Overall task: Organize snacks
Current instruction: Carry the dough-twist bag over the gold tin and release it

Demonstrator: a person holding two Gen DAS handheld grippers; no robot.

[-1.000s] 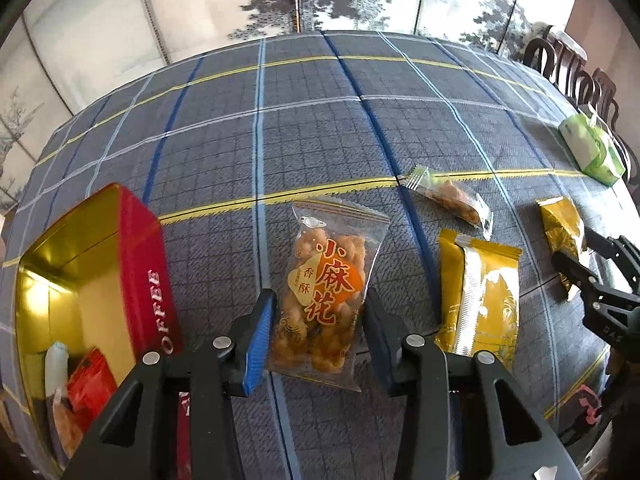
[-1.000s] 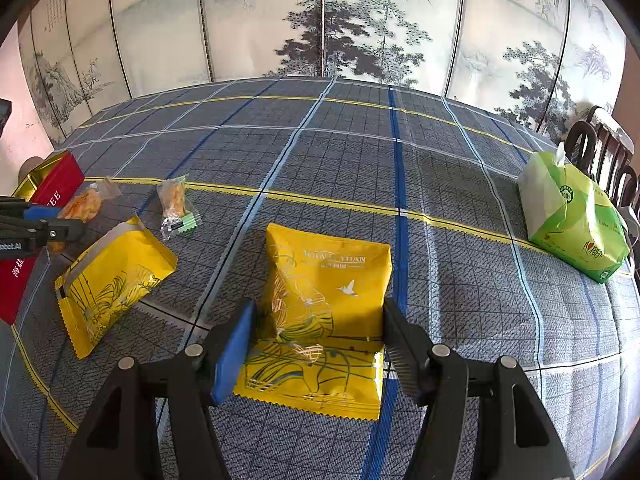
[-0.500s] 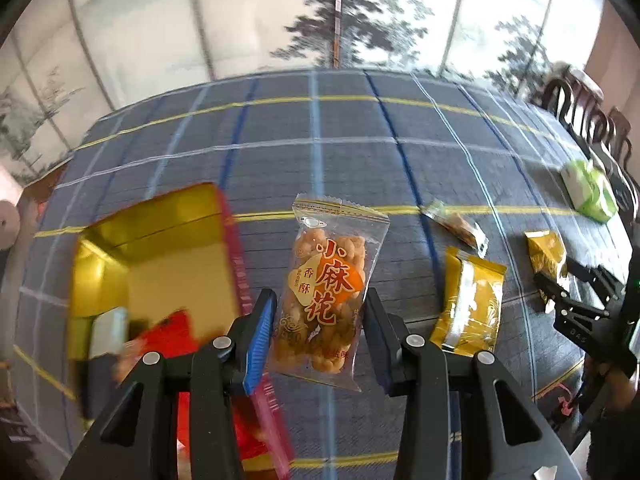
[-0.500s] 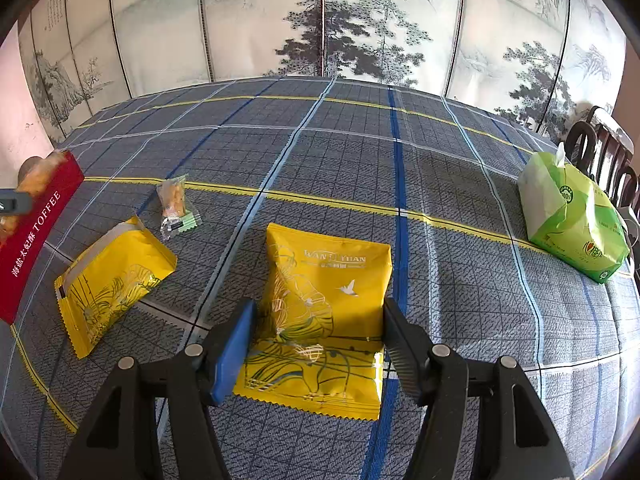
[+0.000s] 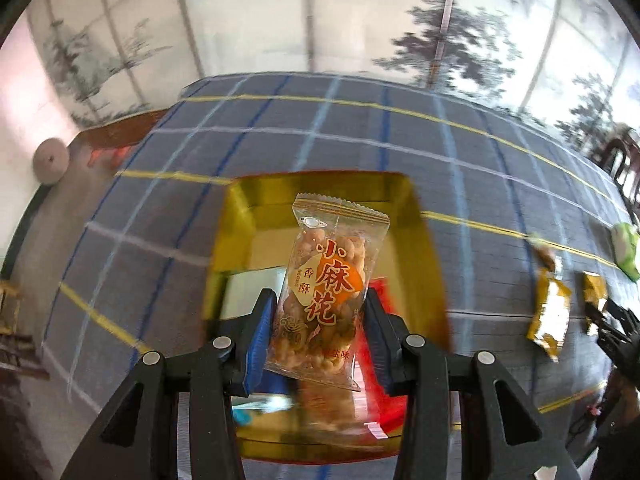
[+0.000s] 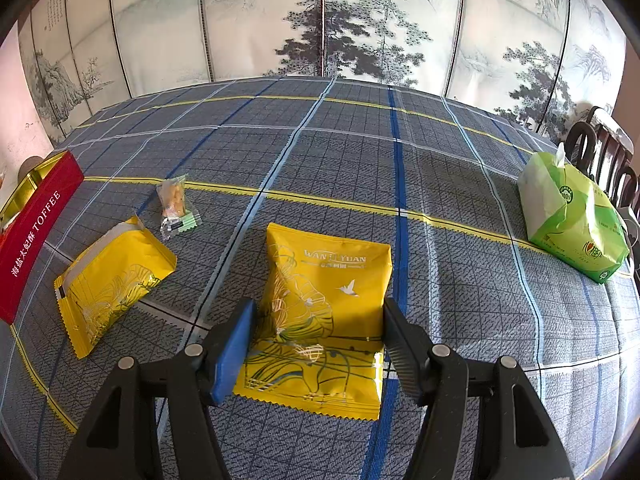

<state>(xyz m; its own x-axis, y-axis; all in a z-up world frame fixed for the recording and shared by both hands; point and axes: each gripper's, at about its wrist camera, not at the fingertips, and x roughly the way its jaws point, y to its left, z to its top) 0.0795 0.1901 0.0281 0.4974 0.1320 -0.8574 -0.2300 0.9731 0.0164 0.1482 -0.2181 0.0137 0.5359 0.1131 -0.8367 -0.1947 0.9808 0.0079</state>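
While my left gripper (image 5: 320,320) clamps a clear packet (image 5: 330,280) by its lower half, the packet hangs upright above the open tin (image 5: 240,216). I see golden-brown twisted fried snacks through the clear film, large red Chinese characters over an orange patch, and a crimped, zigzag top edge. The tin's inside is shiny gold; blurred red and pale wrappers lie on its floor under the packet. From my right camera the same tin (image 6: 36,224) shows a red outer wall printed "TOFFEE" in white, at the far left of the table.

My right gripper (image 6: 316,344) sits low over a yellow pouch (image 6: 320,312), one finger on each side of it. I cannot tell whether the pads press its edges or only stand beside them. The pouch lies flat on the cloth (image 6: 360,152), bright yellow with fine line drawings, a small white bird and pale lettering near its top, and a serrated bottom edge.

Left of it, apart, lies a second pouch (image 6: 108,280), yellow with a silver stripe, turned at a slant. Just beyond that rests a small clear sachet (image 6: 176,208) with orange contents and a pale green end. A green and white tissue pack (image 6: 572,224) sits far right. The cloth is grey-blue plaid with yellow, blue and white lines.
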